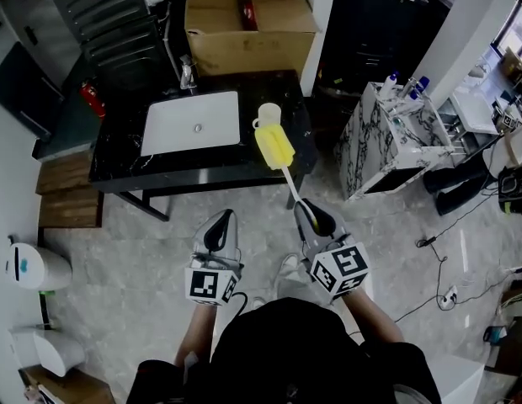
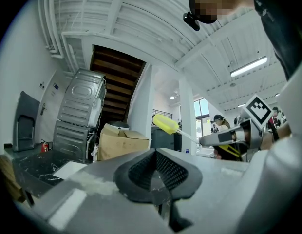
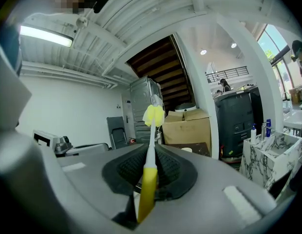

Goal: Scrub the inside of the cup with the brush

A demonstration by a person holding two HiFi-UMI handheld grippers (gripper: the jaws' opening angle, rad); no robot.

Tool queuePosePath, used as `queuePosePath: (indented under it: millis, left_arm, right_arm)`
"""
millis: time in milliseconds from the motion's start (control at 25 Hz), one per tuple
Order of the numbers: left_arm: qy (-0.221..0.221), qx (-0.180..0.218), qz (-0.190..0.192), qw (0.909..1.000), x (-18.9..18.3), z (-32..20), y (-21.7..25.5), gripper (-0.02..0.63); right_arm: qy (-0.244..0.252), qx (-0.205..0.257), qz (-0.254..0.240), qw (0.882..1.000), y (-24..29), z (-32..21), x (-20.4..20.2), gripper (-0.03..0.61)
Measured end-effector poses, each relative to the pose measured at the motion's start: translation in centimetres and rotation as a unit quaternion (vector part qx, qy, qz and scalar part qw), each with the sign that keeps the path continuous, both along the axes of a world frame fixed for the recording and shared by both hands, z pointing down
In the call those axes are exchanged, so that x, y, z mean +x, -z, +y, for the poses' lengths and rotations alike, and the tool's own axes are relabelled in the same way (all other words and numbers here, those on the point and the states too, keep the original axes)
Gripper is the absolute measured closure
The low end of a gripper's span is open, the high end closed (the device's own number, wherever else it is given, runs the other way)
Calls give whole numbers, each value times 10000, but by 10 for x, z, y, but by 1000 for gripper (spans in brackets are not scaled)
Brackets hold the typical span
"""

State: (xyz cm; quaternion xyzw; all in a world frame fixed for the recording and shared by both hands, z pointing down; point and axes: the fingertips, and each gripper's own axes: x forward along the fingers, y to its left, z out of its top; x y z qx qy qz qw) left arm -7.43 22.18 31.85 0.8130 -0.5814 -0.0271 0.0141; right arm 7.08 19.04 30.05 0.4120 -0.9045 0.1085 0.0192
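Grey stone floor [image 1: 143, 251], seen steeply from the head view, with a black counter [image 1: 118, 171] at its far side

- Sink [image 1: 191, 122]: white, set into the counter, drain at its centre
- Cup [image 1: 268, 114]: cream, upright on the counter just right of the sink; contents cannot be made out
- Cardboard box [image 1: 244, 23]: behind the counter, flaps shut
- Marble-patterned cabinet [image 1: 379, 150]: right of the counter, blue-capped bottles [image 1: 404, 87] standing at its top
- Right gripper [image 1: 316, 217]: jaws clamped on the yellow handle of the brush [image 1: 274, 147], white stem running forward to a yellow sponge head
- Left gripper [image 1: 221, 223]: jaws pressed together, nothing between them

Views compared: the head view lays the sponge head over the cup's near side, so touch cannot be judged there; the right gripper view shows the head raised well above the small cup on the counter, apart from it. Only the left gripper view shows the brush from the side, sticking out level from the right gripper. Both grippers hang over the floor, short of the counter
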Motion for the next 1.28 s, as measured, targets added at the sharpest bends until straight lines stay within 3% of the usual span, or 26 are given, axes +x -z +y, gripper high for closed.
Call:
queuePosePath:
  millis: [600,1040,1280]
  left_arm:
    - [271,125,-130,9995,54,-116,10,612]
    - [345,-76,-151,9993,56,-163,-7,612]
    - [160,-165,-207,9995,60,-199,-20,612]
  right_arm:
    - [306,187,-116,9993,9,-125,56,537]
    - [257,7,-61,9997,-5,-168,77,537]
    - [128,-50,-5,9999,-12,-199,79,537]
